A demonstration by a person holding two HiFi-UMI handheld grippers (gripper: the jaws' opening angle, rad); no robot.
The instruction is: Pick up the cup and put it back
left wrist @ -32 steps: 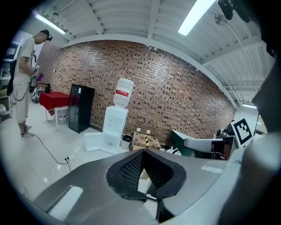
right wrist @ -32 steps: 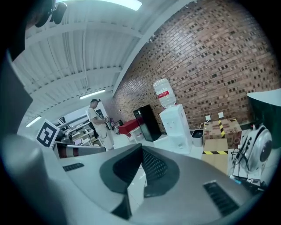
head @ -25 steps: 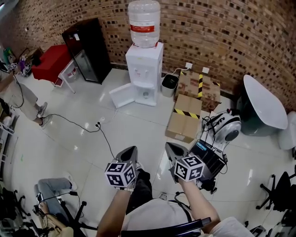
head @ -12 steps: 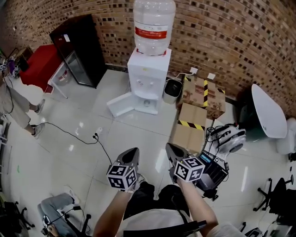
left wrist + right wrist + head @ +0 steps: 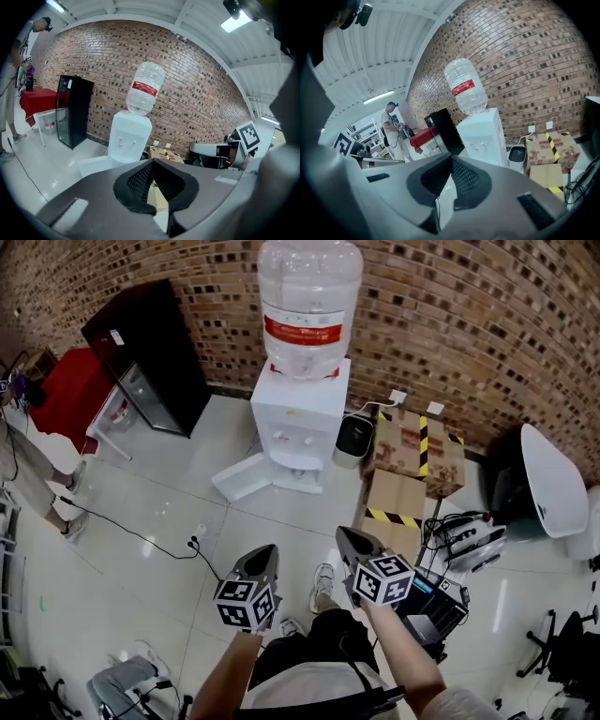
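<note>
No cup shows in any view. In the head view my left gripper (image 5: 265, 555) and right gripper (image 5: 345, 538) are held side by side above the white floor, both pointing at a white water dispenser (image 5: 298, 413) with a large bottle (image 5: 309, 296) on top. Each one is shut with nothing between its jaws. The left gripper view has the left gripper (image 5: 154, 180) aimed at the water dispenser (image 5: 129, 138). From the right gripper view, the right gripper (image 5: 449, 180) faces the same water dispenser (image 5: 483, 136).
The dispenser's lower door (image 5: 242, 479) hangs open to the left. A small bin (image 5: 353, 439) and cardboard boxes (image 5: 412, 474) stand to its right, a black cabinet (image 5: 150, 352) and red table (image 5: 56, 399) to its left. A cable (image 5: 141, 535) crosses the floor. Electronics (image 5: 469, 542) lie at right.
The head view has come closer to the water dispenser, which now looks larger and higher in the frame. Both grippers keep their pose, shut and side by side.
</note>
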